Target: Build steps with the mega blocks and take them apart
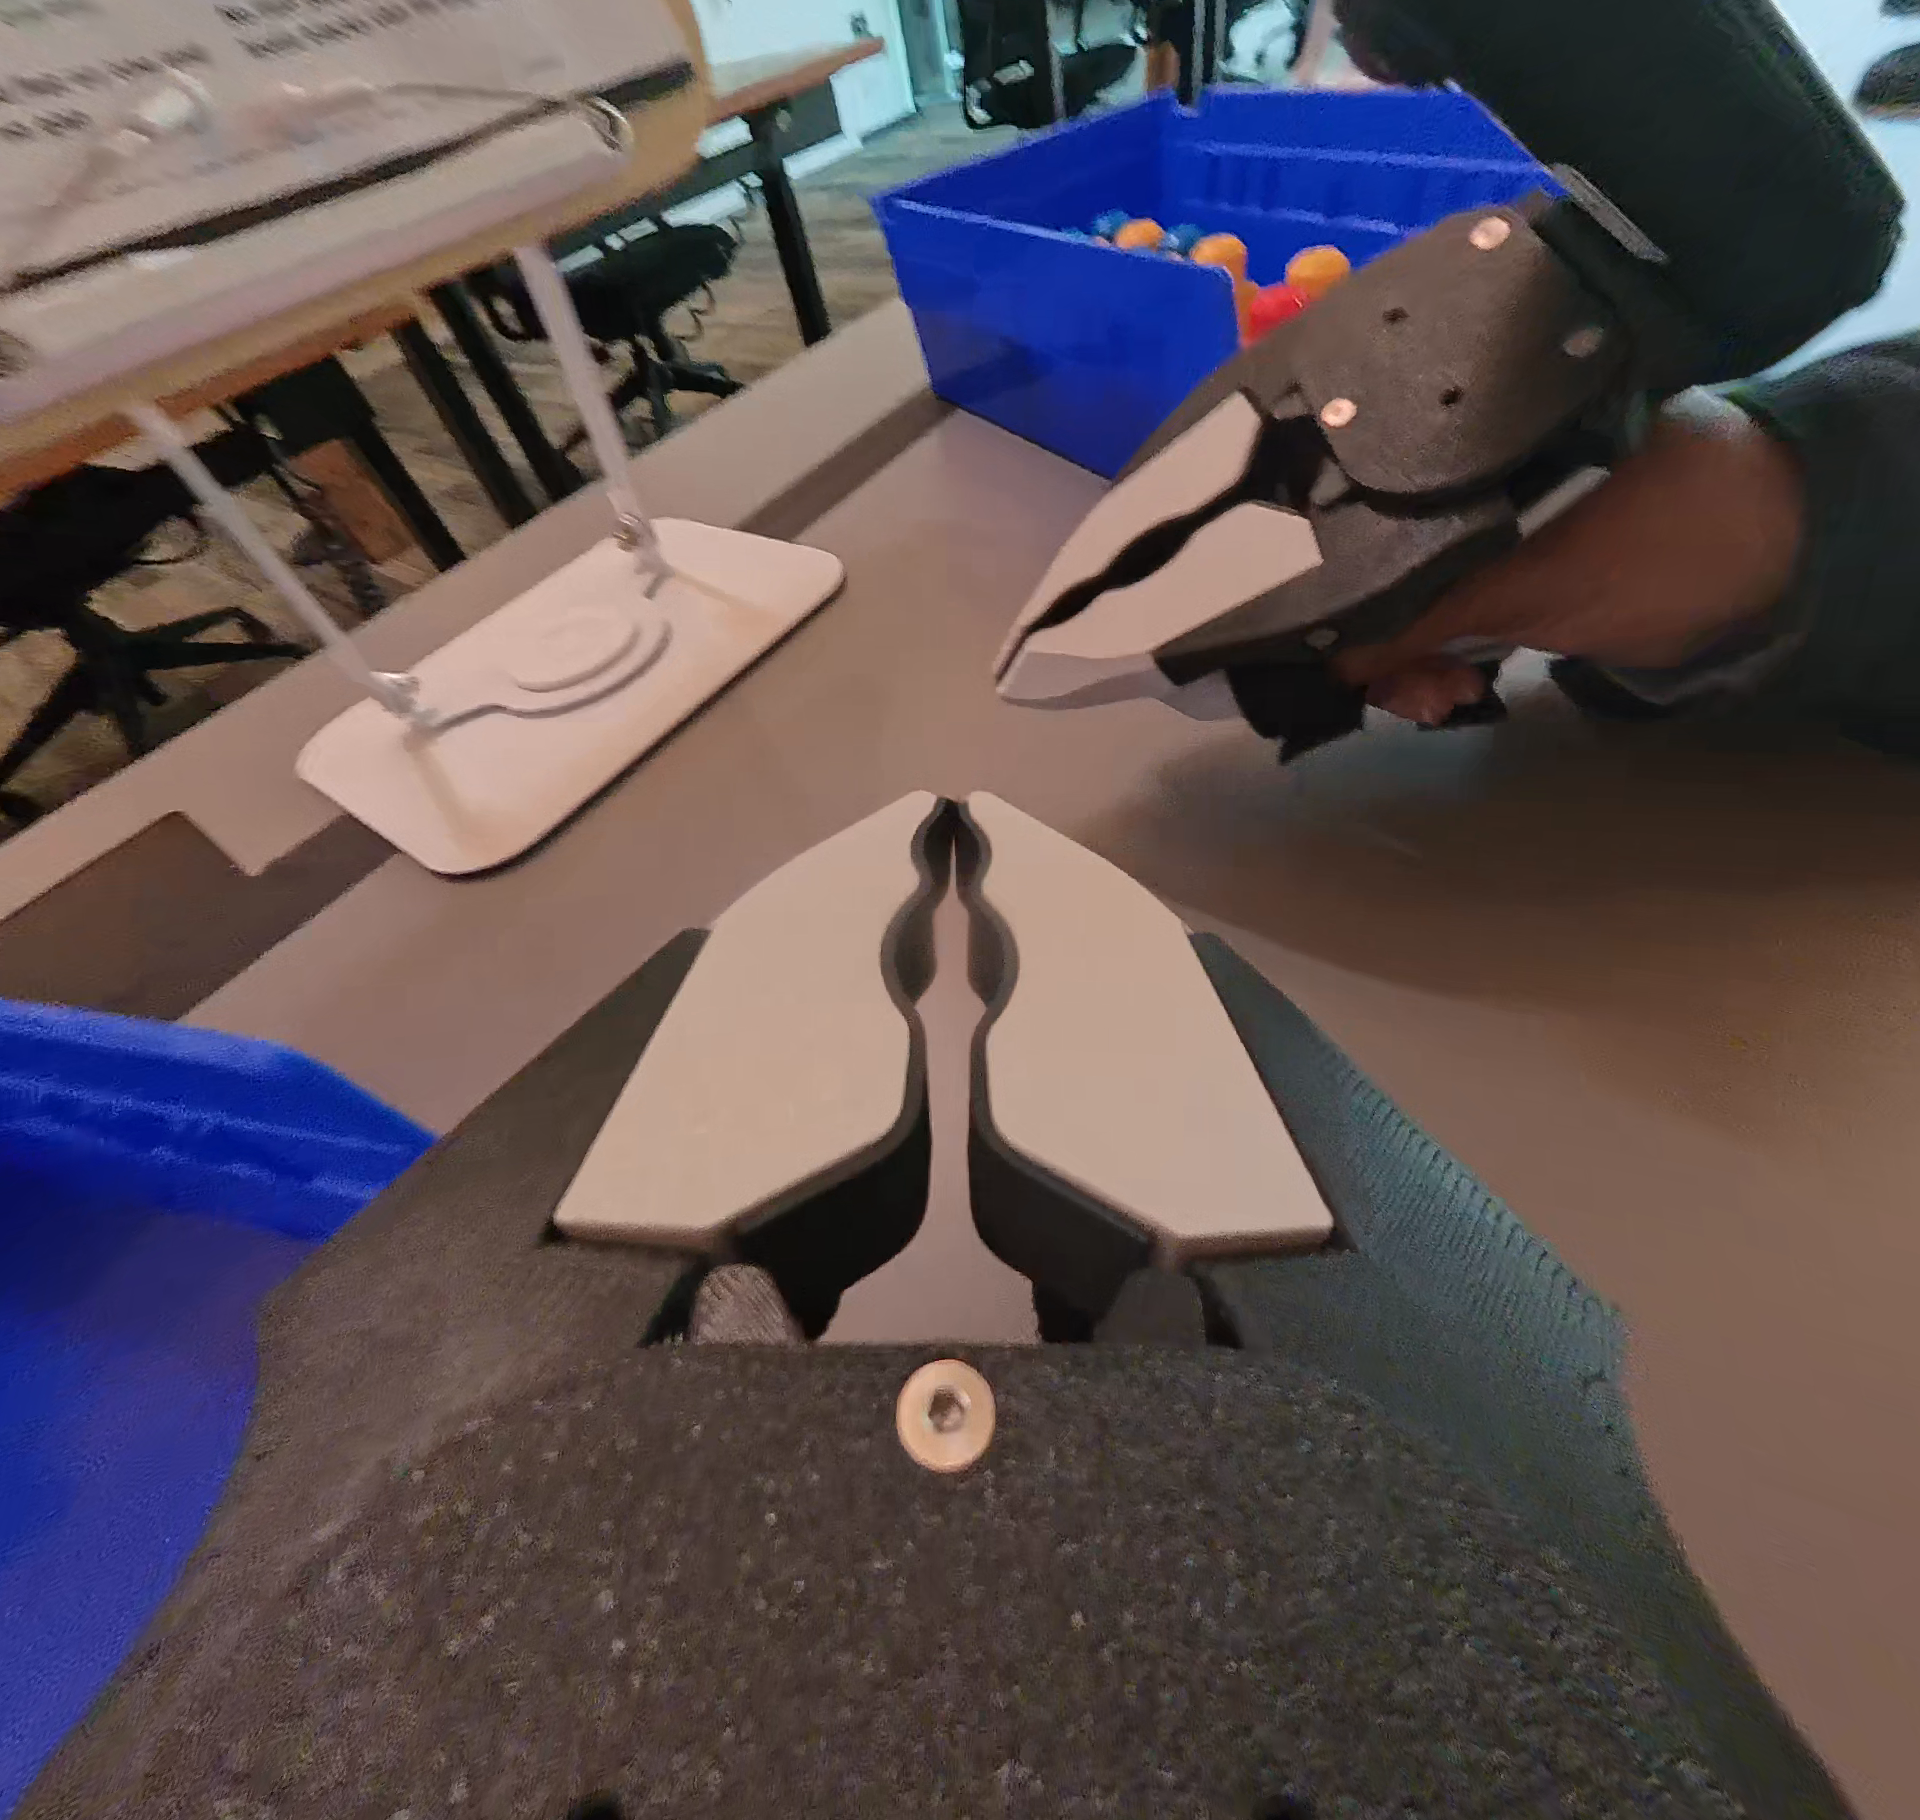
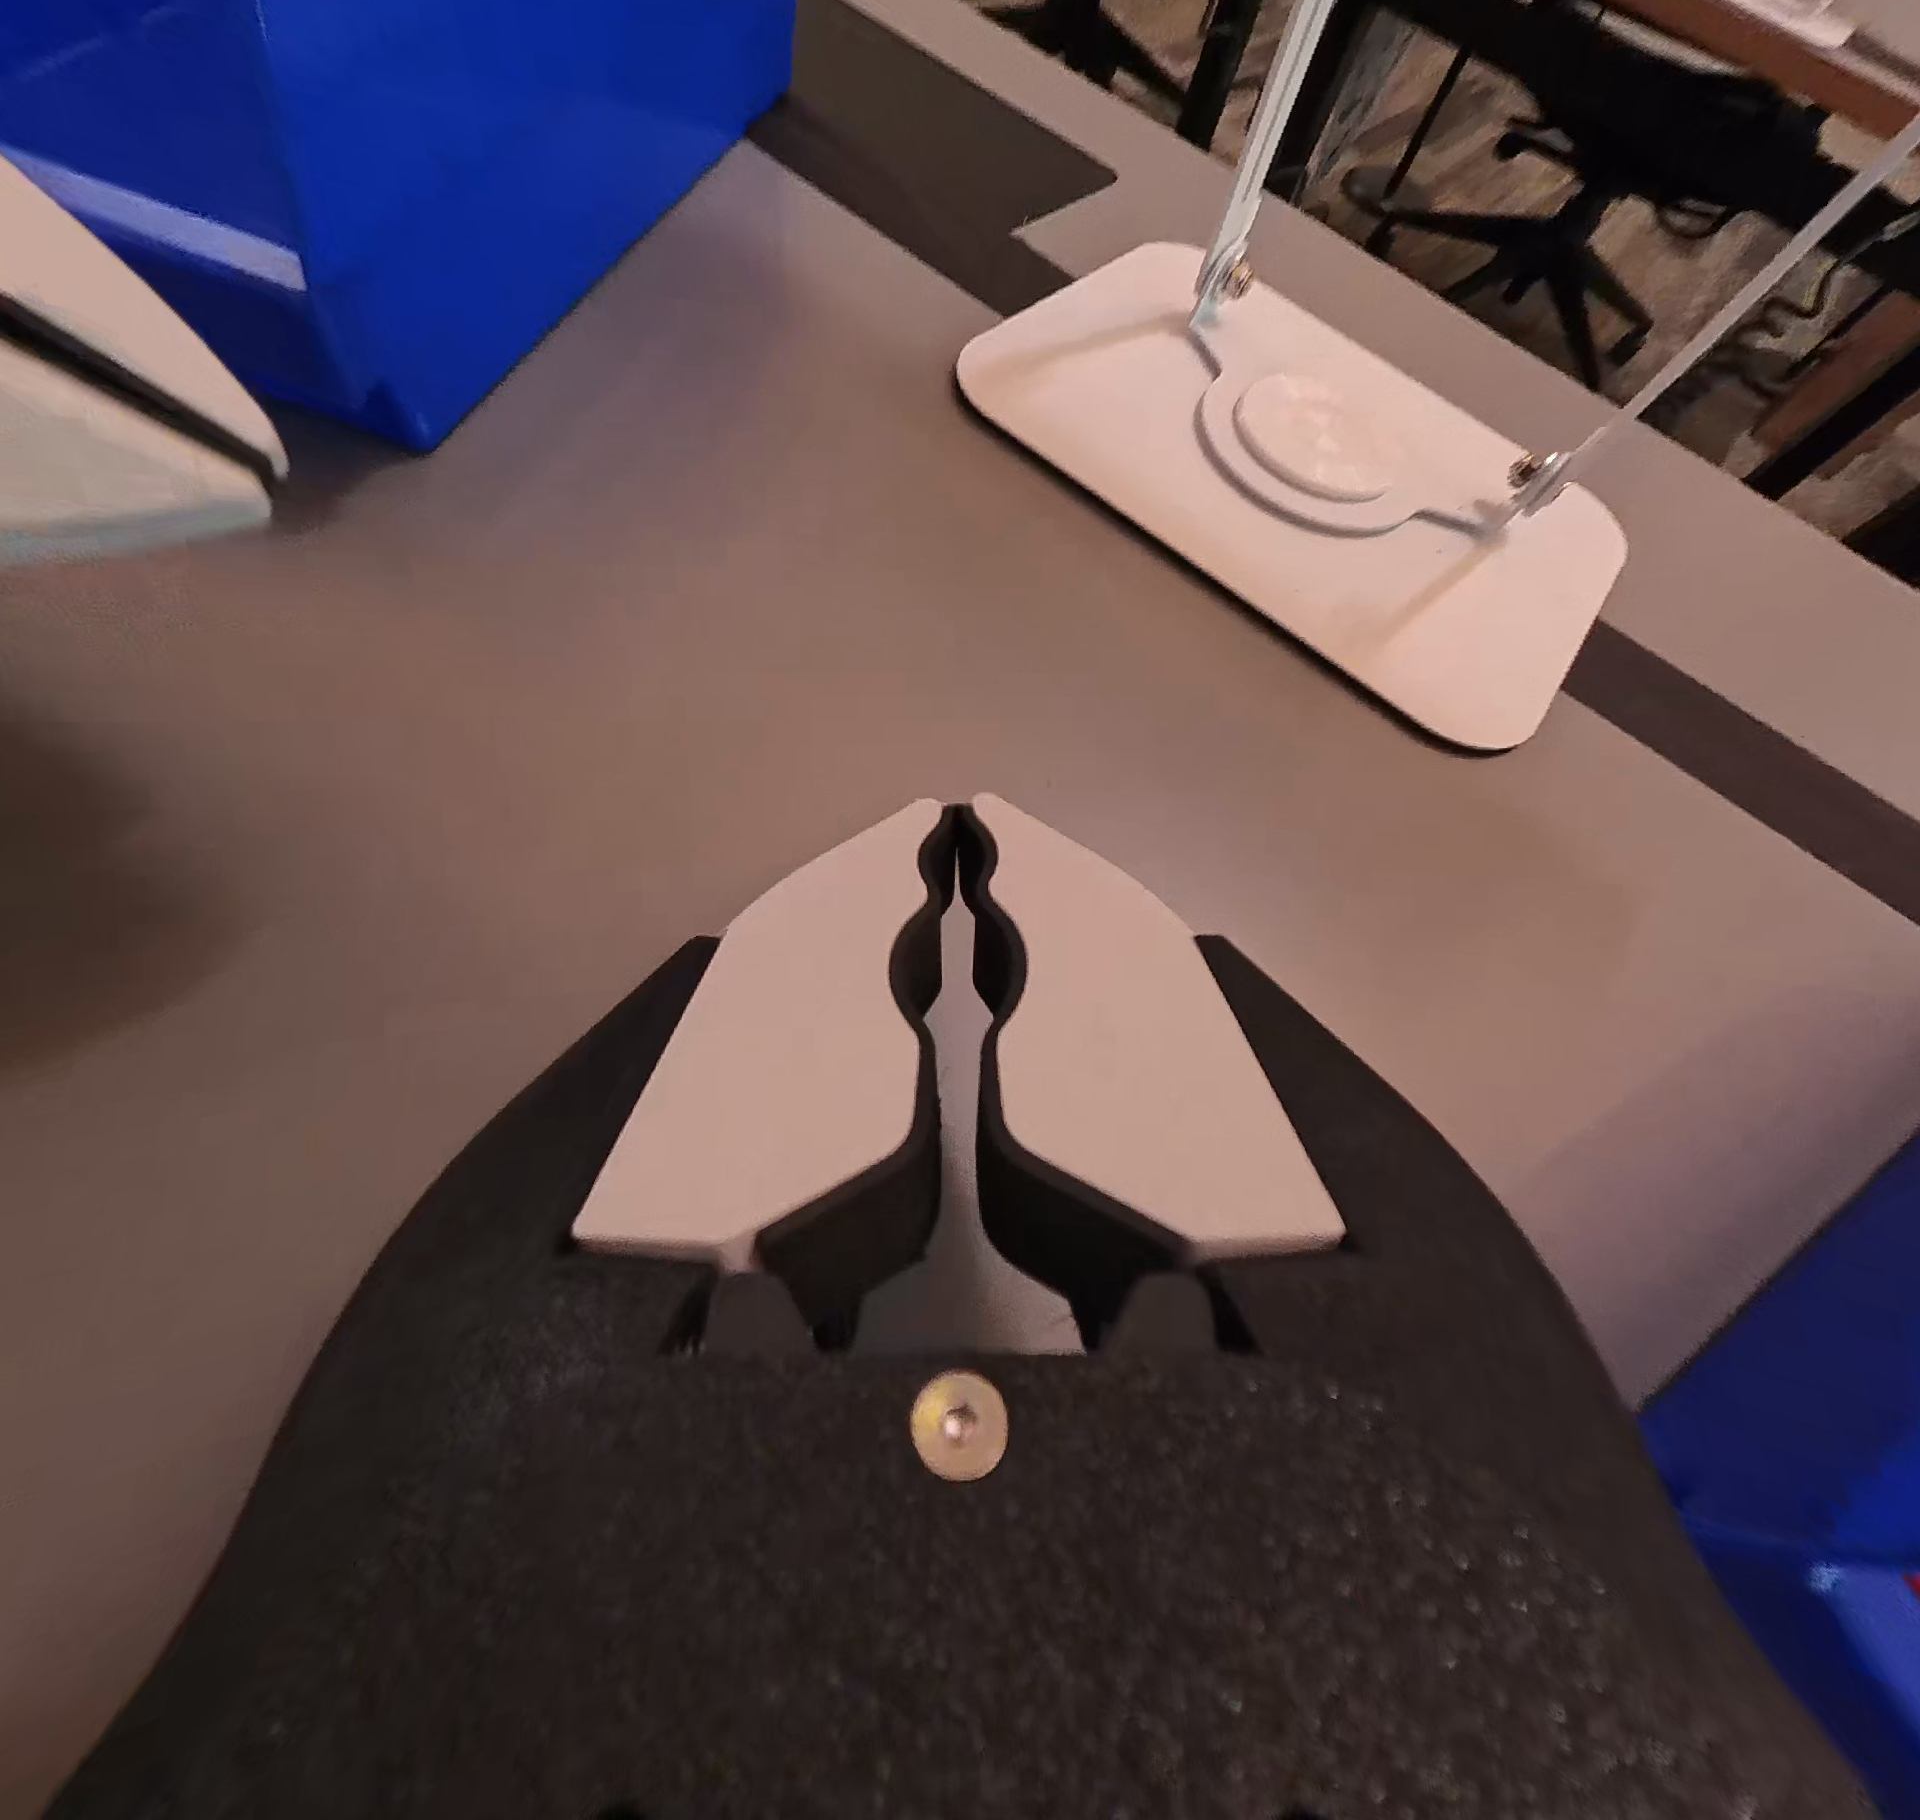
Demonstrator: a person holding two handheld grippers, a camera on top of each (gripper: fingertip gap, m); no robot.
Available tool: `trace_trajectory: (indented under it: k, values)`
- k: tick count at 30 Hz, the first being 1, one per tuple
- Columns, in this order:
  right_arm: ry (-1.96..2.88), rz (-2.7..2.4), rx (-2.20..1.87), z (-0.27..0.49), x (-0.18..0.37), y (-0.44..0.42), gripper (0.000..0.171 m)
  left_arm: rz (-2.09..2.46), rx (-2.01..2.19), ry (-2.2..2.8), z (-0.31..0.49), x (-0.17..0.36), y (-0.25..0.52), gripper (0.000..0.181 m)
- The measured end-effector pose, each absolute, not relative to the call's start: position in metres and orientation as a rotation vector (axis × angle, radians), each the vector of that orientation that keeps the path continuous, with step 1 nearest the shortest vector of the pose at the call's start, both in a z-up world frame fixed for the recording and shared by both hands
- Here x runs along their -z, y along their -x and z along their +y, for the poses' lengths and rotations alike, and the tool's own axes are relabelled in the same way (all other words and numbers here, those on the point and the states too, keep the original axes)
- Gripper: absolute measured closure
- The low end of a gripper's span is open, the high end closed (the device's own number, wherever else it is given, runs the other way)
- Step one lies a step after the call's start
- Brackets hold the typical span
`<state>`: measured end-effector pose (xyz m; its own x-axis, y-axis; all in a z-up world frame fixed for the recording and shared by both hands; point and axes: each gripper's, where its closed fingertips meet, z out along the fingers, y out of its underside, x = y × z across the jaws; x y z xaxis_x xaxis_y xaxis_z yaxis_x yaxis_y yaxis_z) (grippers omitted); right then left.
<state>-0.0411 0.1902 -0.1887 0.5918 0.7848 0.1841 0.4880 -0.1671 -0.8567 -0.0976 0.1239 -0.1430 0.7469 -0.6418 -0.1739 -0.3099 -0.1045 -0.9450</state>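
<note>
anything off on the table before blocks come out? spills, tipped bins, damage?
Nothing stands out. The blue bin sits upright with the blocks inside it, none loose on the grey table. The white stand base lies flat. Left gripper and right gripper are both shut and empty.

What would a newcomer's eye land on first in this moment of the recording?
Probably the two closed, empty grippers over the bare grey table: the left gripper in front, the right gripper beyond it to the right. Next, the blue bin of colourful blocks behind the right gripper, and the white stand base at the table's far edge.
</note>
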Motion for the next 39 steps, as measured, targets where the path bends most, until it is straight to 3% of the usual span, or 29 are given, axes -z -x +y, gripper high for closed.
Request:
trace_trajectory:
  k: [8,16,25,32,39]
  values:
    - [1.756,-0.953,-0.392,0.195,0.175,0.039,0.171,0.508,0.214,1.581,0.128,0.095,0.151,0.181]
    - [1.739,-0.946,-0.389,0.197,0.175,0.036,0.171,0.201,0.033,1.759,0.139,0.069,0.269,0.180]
    - [1.729,-0.984,-0.388,0.195,0.177,0.037,0.171,0.172,-0.173,2.120,0.171,0.096,0.398,0.150]
    - [1.732,-1.006,-0.392,0.195,0.180,0.039,0.171,0.315,-0.216,2.312,0.216,0.127,0.409,0.139]
    - [1.728,-1.031,-0.397,0.195,0.181,0.041,0.171,-0.022,-0.236,2.476,0.261,0.160,0.413,0.127]
